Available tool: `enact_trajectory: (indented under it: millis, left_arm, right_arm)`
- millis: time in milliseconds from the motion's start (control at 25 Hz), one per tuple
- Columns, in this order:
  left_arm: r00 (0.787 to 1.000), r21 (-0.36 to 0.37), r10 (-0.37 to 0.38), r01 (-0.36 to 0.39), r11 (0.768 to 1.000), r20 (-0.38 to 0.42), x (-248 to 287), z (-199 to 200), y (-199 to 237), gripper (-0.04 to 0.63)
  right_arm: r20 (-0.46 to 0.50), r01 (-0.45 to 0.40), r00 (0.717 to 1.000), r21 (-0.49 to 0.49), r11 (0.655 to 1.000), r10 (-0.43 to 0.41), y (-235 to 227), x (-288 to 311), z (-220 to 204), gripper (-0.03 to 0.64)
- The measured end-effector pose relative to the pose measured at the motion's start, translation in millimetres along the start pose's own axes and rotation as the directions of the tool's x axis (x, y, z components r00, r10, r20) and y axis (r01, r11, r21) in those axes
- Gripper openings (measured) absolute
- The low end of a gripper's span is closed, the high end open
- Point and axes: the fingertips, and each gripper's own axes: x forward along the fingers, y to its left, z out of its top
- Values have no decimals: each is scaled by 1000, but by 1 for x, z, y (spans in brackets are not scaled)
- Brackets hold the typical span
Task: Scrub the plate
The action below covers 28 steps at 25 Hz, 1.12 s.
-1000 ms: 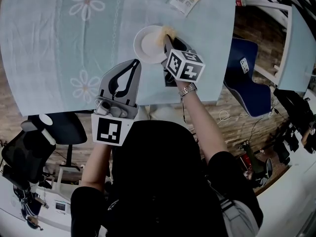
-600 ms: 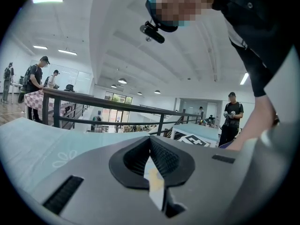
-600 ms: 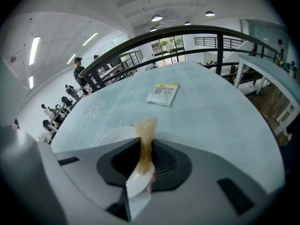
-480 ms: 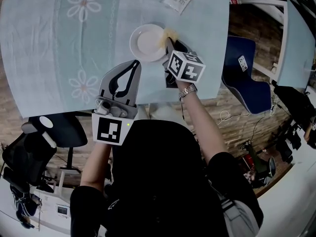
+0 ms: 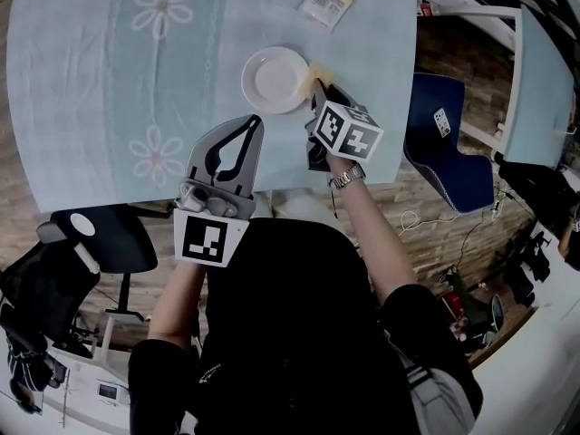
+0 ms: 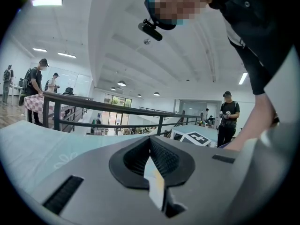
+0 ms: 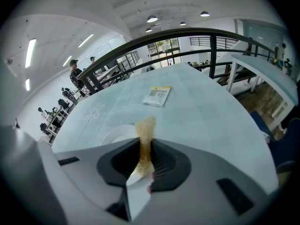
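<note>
Over the last second the right gripper (image 5: 316,82) has pulled a little back toward the near edge of the table (image 5: 91,89) and to the right. The sponge (image 5: 319,69) in it, which was lying over the right rim of the plate (image 5: 270,80), is now at the outside of this rim, touching it or just beside it; I cannot tell which. I judge this to be the end of one short stroke across the rim and not the end of the work, so the scrubbing is probably in the middle and the next stroke must go back inward over the plate. The right jaws are clamped on the sponge. It is a thin yellow piece, porous and soft, squeezed flat where they grip it and standing out past the tips. The plate is round, white, smooth and shallow. It stands in the right half of the table, closer to the near edge, and nothing holds it. The left gripper (image 5: 251,120) hangs above the near edge, apart from the plate, its jaws together and holding nothing. The table wears a pale blue cloth with white flowers, and a small flat packet (image 5: 326,0) lies toward the far right corner.
</note>
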Motion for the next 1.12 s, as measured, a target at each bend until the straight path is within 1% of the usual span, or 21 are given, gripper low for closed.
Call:
enact_trajectory:
  millis: [160, 320, 480, 680, 1120]
  left_arm:
    - [1000, 0, 17, -17, 1000, -2, -6, -1, 5, 14]
    - [999, -6, 41, -41, 999, -4, -12, -5, 14, 14]
    - [998, -12, 60, -60, 998, -2, -17, -6, 19, 14]
    - [997, -24, 81, -81, 996, -1, -23, -7, 24, 14]
    - [992, -38, 121, -121, 992, -21, -28, -13, 43, 14]
  right_arm:
    - [-8, -20, 1000, -8, 1000, 20, 13, -4, -1, 60]
    - [-9, -74, 997, -20, 997, 74, 38, -2, -2, 60]
    - [-15, -129, 992, -6, 992, 129, 66, 1, 0, 60]
    - [-32, -175, 984, -14, 984, 174, 93, 12, 0, 60]
    - [-108, -233, 967, -14, 972, 230, 120, 43, -14, 60]
